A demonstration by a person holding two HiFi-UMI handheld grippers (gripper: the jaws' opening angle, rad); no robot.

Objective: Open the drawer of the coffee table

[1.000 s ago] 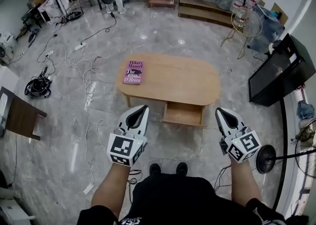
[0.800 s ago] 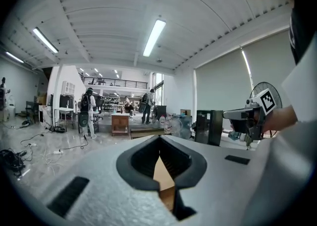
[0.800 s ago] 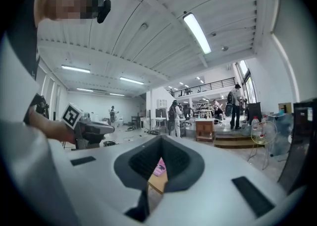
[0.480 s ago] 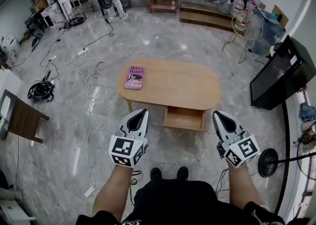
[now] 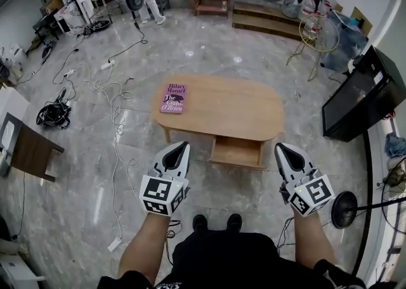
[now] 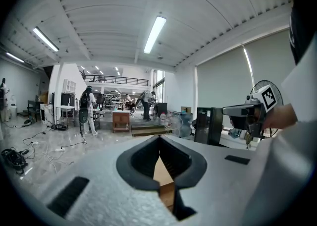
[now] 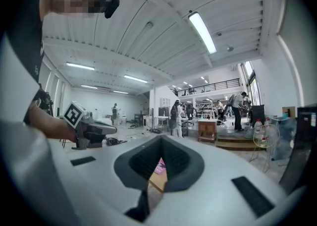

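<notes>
A book (image 5: 173, 98) lies on the tabletop (image 5: 238, 109) at its 9 o'clock end. The drawer (image 5: 236, 153) juts out at 6 o'clock, between the left hand-held gripper (image 5: 183, 146) and the right hand-held gripper (image 5: 281, 147); a screen (image 5: 361, 94) stands at 3 o'clock

Holds left gripper (image 5: 182, 146) and right gripper (image 5: 281, 148) out side by side on the near side of the coffee table (image 5: 235, 107), short of its edge and well apart. Points both toward it, jaws pressed together, nothing between. Extends bare left forearm (image 5: 144, 246) and right forearm (image 5: 312, 243).
</notes>
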